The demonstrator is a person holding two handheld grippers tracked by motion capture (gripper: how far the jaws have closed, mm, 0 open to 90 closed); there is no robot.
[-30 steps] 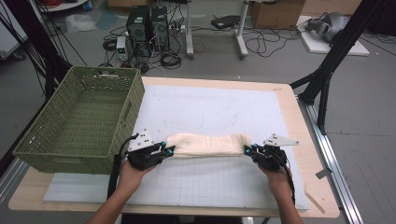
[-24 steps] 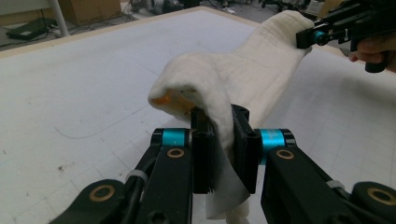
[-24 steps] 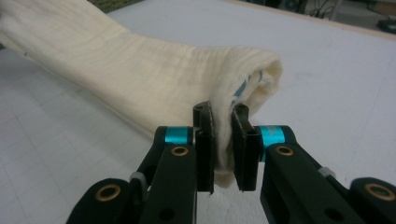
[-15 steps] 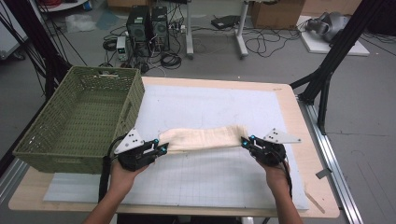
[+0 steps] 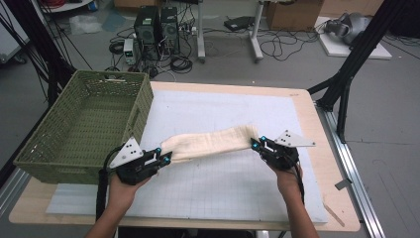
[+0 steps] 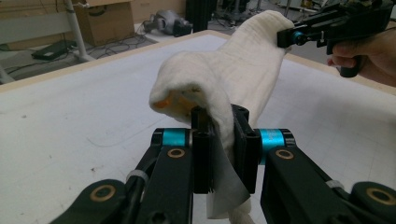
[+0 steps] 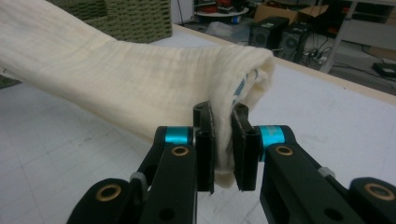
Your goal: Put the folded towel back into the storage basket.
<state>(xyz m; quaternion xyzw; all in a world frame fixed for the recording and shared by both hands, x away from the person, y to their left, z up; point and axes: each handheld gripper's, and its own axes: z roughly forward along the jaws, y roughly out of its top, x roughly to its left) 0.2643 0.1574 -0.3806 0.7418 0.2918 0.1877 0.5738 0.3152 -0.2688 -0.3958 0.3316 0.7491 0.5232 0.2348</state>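
Here, soft ribbed cream cloth (image 5: 208,143), left gripper (image 5: 166,158) and right gripper (image 5: 255,144) pinching its ends

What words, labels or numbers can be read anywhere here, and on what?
None can be read.
The cream cloth shows blue marks on its inner fold, too hidden to read.
The cardboard box bears a dark mark, too blurred to read.
The green basket carries no text.

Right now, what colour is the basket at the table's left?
Olive green: the woven basket shows best in the high view.
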